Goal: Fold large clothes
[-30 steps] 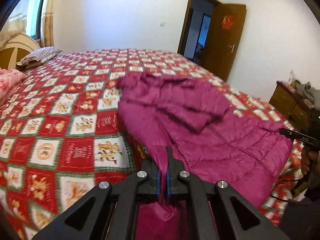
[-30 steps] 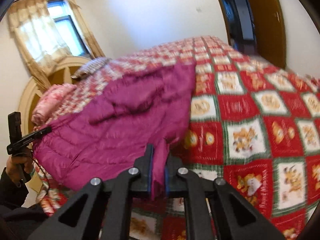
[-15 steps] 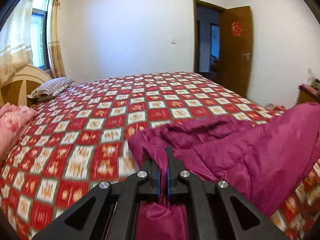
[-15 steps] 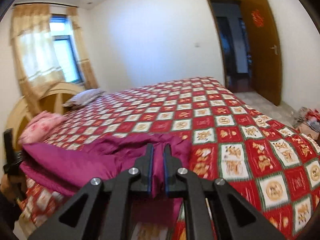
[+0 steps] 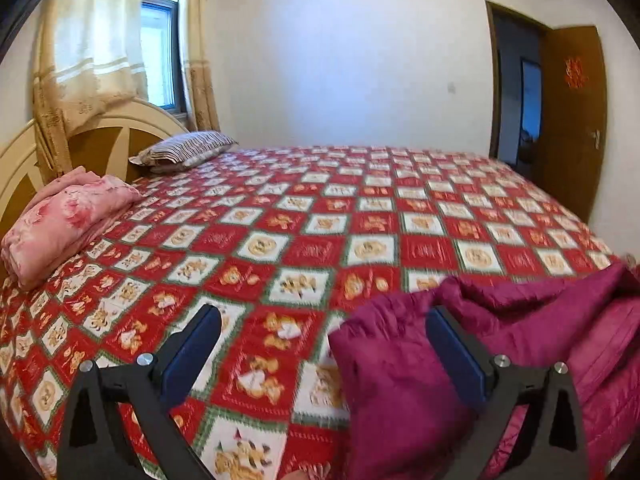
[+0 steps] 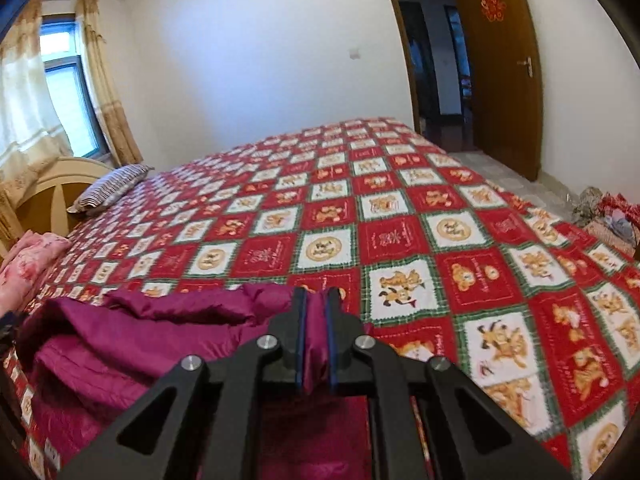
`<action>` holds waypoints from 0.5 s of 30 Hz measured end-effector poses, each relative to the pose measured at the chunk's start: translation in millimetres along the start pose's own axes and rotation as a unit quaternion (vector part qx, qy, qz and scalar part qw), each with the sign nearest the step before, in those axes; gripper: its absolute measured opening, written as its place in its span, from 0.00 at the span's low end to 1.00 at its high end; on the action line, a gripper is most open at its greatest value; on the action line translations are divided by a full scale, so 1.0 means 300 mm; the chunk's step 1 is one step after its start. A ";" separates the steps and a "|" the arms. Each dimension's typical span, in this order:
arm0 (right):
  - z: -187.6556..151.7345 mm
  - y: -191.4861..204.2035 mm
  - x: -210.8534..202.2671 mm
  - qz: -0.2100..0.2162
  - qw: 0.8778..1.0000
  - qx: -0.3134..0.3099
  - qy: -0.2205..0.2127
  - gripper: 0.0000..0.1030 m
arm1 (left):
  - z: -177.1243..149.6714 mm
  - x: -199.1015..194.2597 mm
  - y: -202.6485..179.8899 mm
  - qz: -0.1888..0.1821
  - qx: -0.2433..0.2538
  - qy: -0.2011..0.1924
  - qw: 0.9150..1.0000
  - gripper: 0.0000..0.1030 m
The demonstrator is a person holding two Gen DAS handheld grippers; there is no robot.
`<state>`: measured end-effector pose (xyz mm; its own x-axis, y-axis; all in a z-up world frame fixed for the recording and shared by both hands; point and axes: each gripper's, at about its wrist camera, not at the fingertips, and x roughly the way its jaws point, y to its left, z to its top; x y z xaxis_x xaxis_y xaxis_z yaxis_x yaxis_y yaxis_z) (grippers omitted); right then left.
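Left claw gapes beside the jacket; right claw pinches its edge

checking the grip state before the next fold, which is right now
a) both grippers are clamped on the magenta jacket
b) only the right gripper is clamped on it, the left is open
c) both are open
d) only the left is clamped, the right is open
b: the right gripper has its jaws shut on a fold of the magenta jacket, while the left gripper stands with its jaws wide apart, the jacket lying loose against its right finger.
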<state>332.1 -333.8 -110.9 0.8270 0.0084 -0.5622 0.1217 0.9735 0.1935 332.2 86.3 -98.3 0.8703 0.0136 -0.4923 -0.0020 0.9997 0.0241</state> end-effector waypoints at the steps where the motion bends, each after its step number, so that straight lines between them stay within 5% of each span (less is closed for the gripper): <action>1: 0.001 -0.007 0.022 -0.004 1.000 0.004 0.001 0.10 | 0.007 0.007 0.001 0.004 -0.004 0.002 1.000 0.99; 2: 0.003 -0.013 0.048 -0.006 1.000 0.009 0.001 0.12 | 0.013 0.015 0.001 0.007 -0.009 0.008 1.000 0.99; 4: 0.016 -0.016 0.102 -0.011 1.000 0.014 0.011 0.35 | 0.023 0.014 -0.014 0.022 -0.014 0.011 1.000 0.99; 5: 0.023 -0.022 0.117 -0.019 1.000 0.021 0.012 0.62 | 0.026 0.001 -0.028 0.037 -0.014 0.004 0.999 0.99; 6: 0.029 -0.030 0.119 -0.022 0.999 0.031 0.003 0.73 | 0.030 -0.024 -0.054 0.054 -0.009 -0.011 0.998 0.99; 11: 0.039 0.000 0.070 -0.026 0.999 0.023 -0.020 0.73 | 0.029 -0.117 -0.222 0.052 0.056 -0.085 0.993 0.99; 15: 0.020 0.082 0.052 -0.013 1.000 -0.004 -0.021 0.73 | 0.015 -0.086 -0.330 0.022 0.085 -0.074 0.993 0.99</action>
<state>351.3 -311.1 -110.0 0.8455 -0.0263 -0.5334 0.1390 0.9752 0.1722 312.2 -13.1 -83.9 0.9338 0.0412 -0.3554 0.0308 0.9804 0.1946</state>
